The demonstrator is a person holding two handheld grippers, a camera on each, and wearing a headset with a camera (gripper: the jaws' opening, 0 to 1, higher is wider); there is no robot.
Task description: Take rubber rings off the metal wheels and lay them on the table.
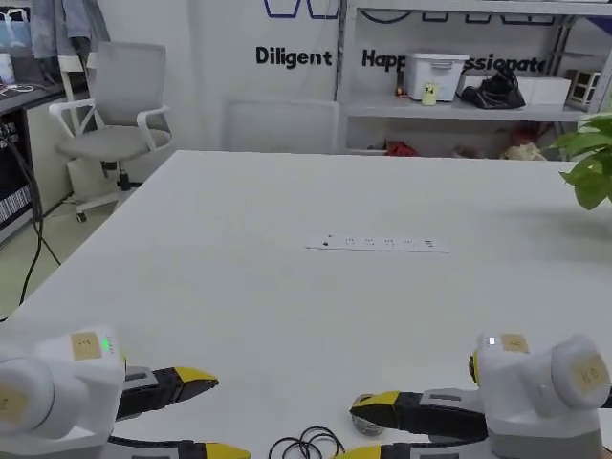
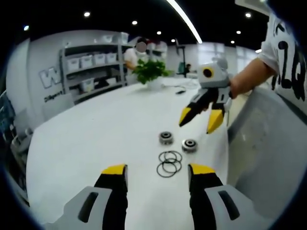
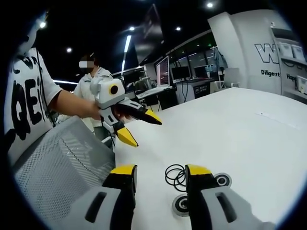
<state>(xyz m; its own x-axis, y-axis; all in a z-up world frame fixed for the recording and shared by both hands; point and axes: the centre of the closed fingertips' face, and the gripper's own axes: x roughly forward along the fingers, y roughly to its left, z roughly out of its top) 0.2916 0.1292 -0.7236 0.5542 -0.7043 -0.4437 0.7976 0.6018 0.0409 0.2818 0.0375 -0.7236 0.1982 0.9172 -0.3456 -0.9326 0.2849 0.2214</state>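
Two grippers: left gripper (image 1: 218,416) and right gripper (image 1: 356,430) are held low over the near part of the wide white table (image 1: 287,287), tips turned toward each other.
Left jaws: yellow-tipped, spread wide, holding nothing.
Right jaws: parted and empty, just beside the wheels.
Rings: a cluster of thin black rubber rings (image 2: 169,163) lies flat on the table, overlapping, between the two grippers.
Wheels: two small round metal wheels (image 2: 166,138) lie flat just right of the rings, near each other but apart; whether either carries a ring cannot be told.
Risk, wheel: a jaw closing off-centre would likely push a loose wheel rather than grip it; with the near edge close, it could roll off.
Risk, rings: a low sweep could drag the laid rings; a stretched ring could spring away on release.
Risk, grippers: tips face each other across a small work area; closing in together could make them collide.
Near edge: close to the work, with a grey mesh chair back (image 3: 53,163) just off it; little room on that side.
Open room: far and to both sides lies open table top; a flat white power strip (image 1: 378,243) lies well apart toward the far side, a green potted plant (image 1: 588,163) at the far right.
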